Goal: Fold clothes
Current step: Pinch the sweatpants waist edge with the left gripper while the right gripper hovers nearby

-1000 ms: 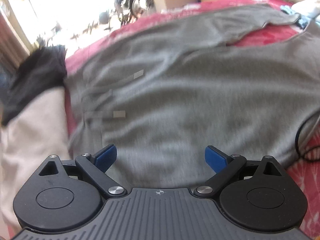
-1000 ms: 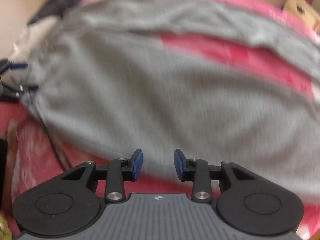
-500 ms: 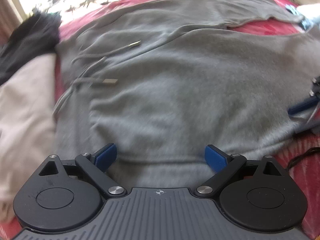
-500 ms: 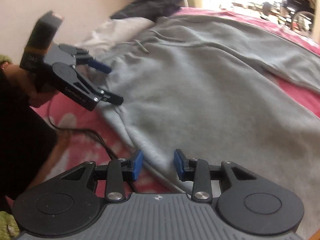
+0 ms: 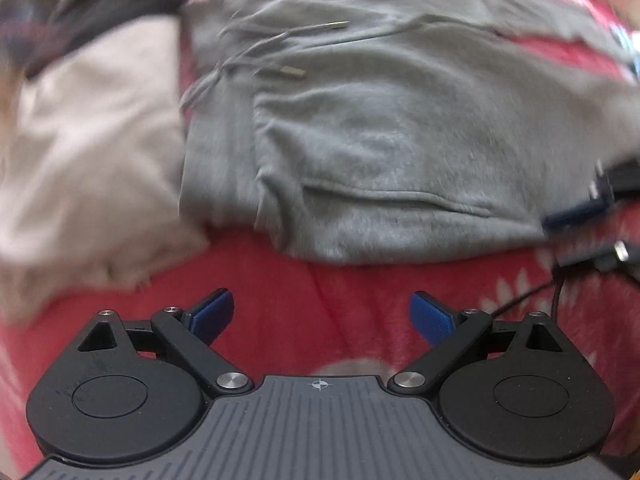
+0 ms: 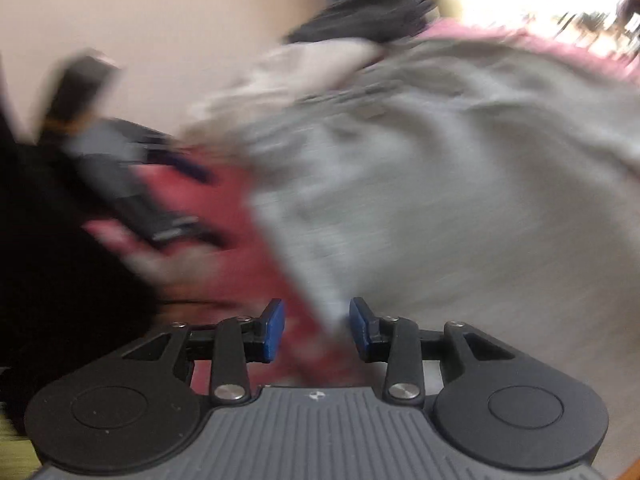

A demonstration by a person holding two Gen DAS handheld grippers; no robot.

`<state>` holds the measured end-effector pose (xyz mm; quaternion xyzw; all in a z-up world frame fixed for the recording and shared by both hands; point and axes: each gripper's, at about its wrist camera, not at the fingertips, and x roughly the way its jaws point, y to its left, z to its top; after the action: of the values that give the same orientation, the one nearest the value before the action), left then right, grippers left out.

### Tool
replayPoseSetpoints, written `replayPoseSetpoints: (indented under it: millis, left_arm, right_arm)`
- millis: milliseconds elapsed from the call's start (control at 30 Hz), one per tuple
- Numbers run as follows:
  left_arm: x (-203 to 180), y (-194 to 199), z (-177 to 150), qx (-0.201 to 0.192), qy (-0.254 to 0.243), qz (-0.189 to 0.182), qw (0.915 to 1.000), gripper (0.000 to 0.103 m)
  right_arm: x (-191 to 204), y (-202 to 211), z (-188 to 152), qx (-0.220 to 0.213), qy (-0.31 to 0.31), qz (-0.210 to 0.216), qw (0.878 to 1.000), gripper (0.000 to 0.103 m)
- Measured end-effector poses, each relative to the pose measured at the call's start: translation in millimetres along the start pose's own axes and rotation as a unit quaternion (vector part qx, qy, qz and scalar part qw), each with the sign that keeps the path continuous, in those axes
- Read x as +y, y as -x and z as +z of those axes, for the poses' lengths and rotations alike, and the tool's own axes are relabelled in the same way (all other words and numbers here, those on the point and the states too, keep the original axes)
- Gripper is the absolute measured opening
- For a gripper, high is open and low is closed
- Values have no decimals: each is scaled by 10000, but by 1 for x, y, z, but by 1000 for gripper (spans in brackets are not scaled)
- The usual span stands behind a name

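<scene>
Grey hoodie (image 5: 400, 140) spread on red blanket (image 5: 320, 300) at 12, L gripper (image 5: 322, 314) wide open, empty, R gripper (image 6: 316, 330) part-open straddling hem to pinch for fold

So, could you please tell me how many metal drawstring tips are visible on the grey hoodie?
2. One metal-tipped drawstring end lies higher on the grey fleece hoodie; the other lies below it, nearer the camera. Blur may hide others.
</scene>
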<state>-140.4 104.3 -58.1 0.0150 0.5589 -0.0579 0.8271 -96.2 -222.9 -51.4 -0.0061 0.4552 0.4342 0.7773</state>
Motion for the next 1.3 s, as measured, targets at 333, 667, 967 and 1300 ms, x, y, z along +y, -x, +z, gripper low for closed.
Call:
replayPoseSetpoints:
  millis: [333, 667, 967, 1300]
  left_arm:
    - [4, -16, 2, -312, 429, -530, 9972, 96]
    - [20, -19, 9, -750, 1087, -781, 9882, 95]
    - [25, -20, 15, -934, 1313, -594, 9851, 79]
    - [22, -17, 13, -1083, 1224, -85, 9865, 34]
  right_arm:
    - [-78, 71, -48, -396, -2817, 265, 9583, 39]
    - [-115, 107, -126, -748, -4697, 63, 8796, 38]
    - [-145, 154, -177, -1749, -5842, -513, 7909, 38]
    - [-157, 151, -184, -2392, -6122, -975, 7473, 15]
